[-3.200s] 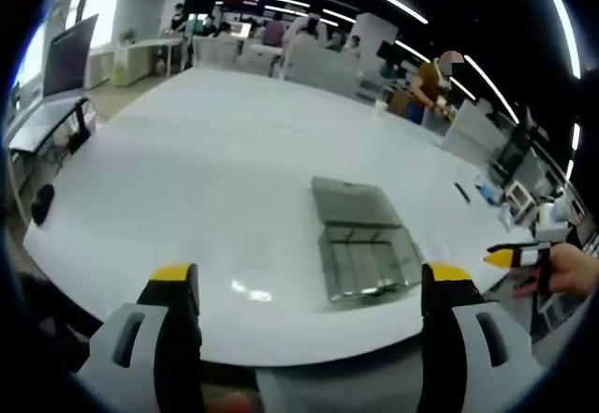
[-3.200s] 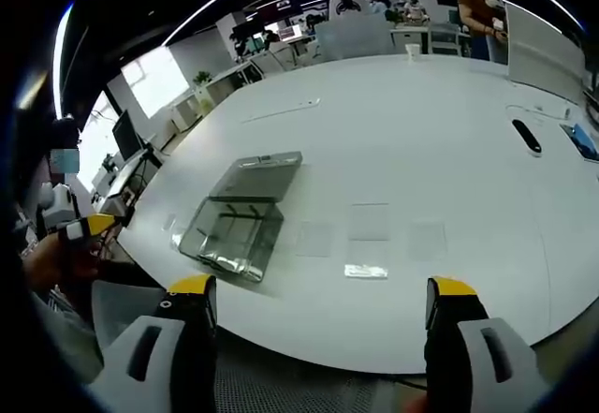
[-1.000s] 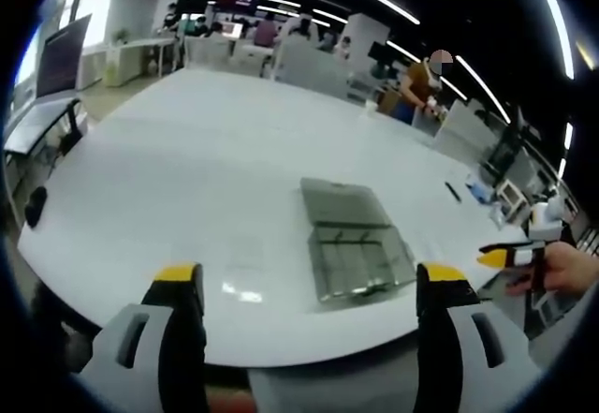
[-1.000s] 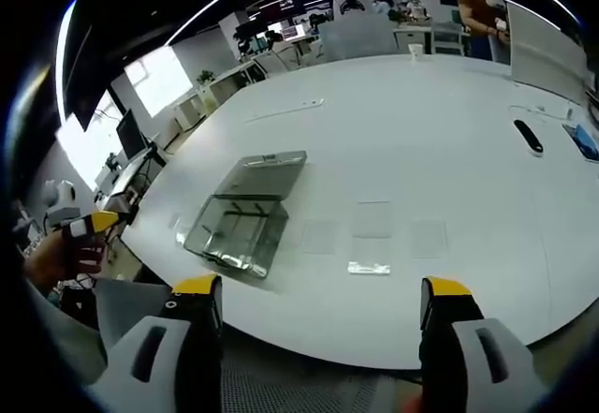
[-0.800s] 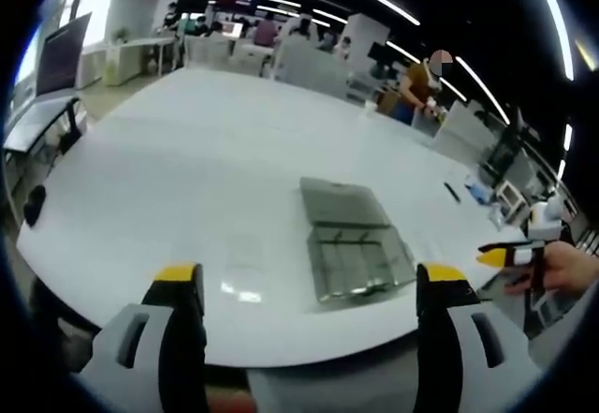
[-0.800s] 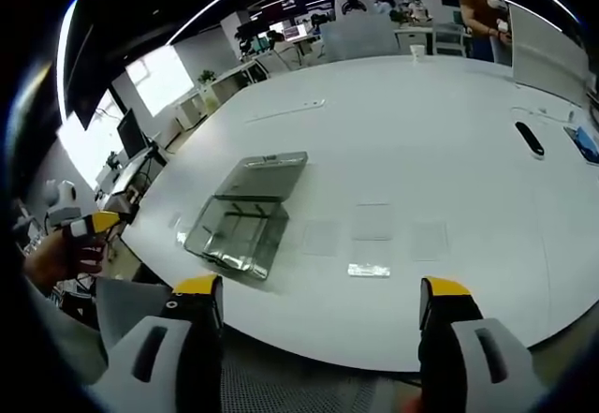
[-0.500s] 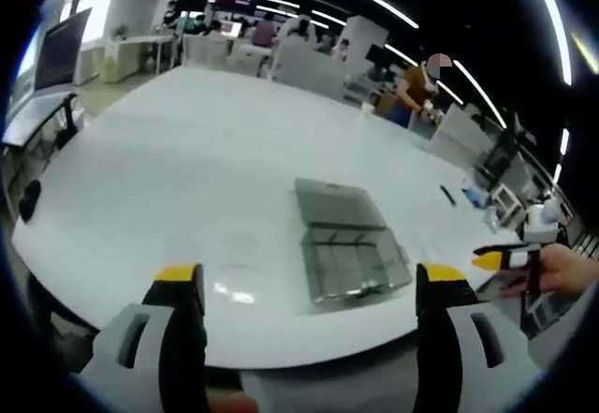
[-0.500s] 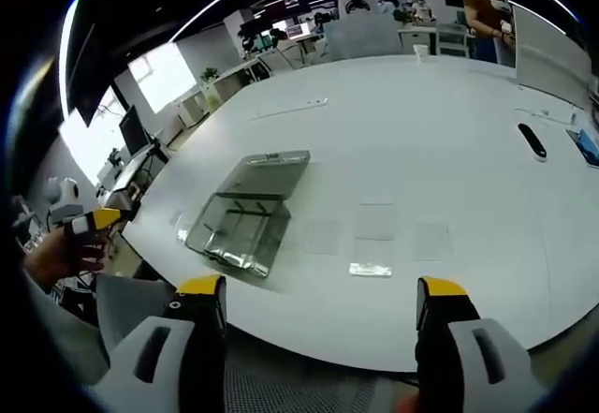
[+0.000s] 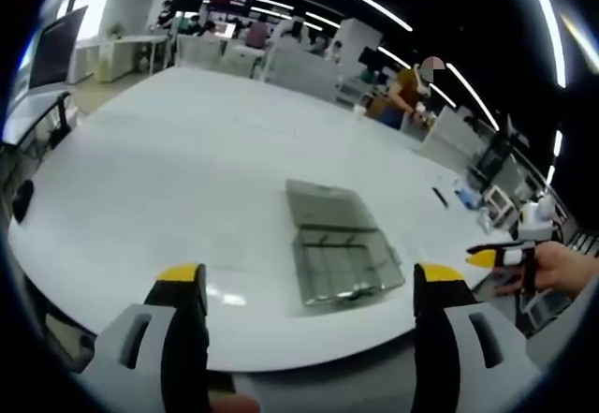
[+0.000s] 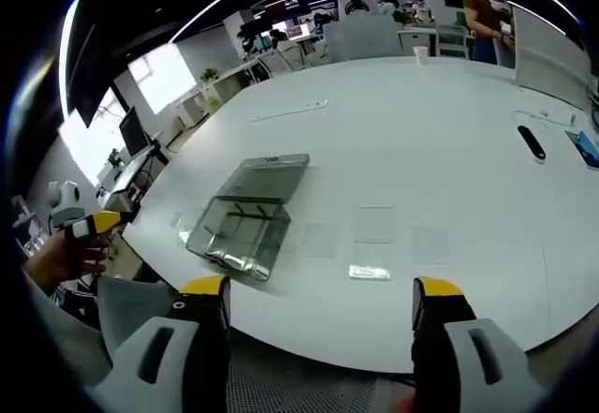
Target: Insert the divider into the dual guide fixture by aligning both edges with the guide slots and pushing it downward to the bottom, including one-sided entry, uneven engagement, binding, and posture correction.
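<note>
A clear plastic guide fixture (image 9: 342,261) lies on the white table (image 9: 168,151), with a flat clear panel (image 9: 323,205) joined to its far side. In the right gripper view the fixture (image 10: 239,233) lies left of centre. Several clear divider sheets (image 10: 374,224) lie flat to its right, and a small glinting piece (image 10: 370,272) lies nearer me. My left gripper (image 9: 309,277) is open and empty, back from the table's near edge. My right gripper (image 10: 320,289) is likewise open and empty. A hand holds the right gripper (image 9: 501,258) at the edge of the left gripper view; the left gripper (image 10: 94,224) shows likewise.
A black pen-like object (image 10: 531,143) and a blue item (image 10: 585,146) lie at the table's far right. A person (image 9: 412,90) stands beyond the far edge among desks and chairs. The table edge curves close in front of both grippers.
Both views have drifted a little with the hands. Each gripper's jaws stand slightly closer together than 3.2 s ago. Nothing on the table has moved.
</note>
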Demonstrator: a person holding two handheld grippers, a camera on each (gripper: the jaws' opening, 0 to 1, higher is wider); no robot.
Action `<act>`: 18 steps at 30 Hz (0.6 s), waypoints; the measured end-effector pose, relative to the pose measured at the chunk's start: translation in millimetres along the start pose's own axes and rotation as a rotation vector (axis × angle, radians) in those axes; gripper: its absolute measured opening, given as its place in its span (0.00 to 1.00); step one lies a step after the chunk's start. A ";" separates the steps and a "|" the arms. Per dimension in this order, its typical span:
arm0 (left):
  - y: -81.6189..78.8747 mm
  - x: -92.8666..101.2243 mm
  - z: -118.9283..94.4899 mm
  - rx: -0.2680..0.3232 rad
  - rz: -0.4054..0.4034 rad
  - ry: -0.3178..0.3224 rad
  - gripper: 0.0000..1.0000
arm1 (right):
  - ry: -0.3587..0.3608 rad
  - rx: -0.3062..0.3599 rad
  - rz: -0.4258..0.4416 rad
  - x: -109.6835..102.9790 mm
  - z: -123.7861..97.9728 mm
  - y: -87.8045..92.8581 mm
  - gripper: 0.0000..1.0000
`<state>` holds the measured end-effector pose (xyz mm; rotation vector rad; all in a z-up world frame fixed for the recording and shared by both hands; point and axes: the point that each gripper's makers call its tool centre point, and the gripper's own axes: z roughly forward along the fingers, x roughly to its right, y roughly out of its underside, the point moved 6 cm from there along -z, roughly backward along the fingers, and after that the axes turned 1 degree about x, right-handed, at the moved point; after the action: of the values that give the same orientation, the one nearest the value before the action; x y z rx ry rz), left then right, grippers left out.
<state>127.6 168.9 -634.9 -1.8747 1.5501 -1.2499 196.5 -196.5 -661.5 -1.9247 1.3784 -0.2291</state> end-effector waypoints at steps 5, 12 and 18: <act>0.5 1.0 0.1 -0.002 -0.006 0.013 0.88 | -0.002 0.005 0.012 -0.4 1.1 0.1 0.77; 1.3 -1.2 -0.7 -0.006 0.005 0.033 0.87 | 0.001 0.003 0.010 -4.3 3.1 0.2 0.75; 3.0 -1.2 -0.6 -0.007 0.019 0.054 0.85 | 0.003 0.000 0.014 -9.5 4.2 1.8 0.75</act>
<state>125.5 169.3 -637.4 -1.8404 1.5979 -1.2980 193.5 -186.5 -663.1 -1.9145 1.3937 -0.2252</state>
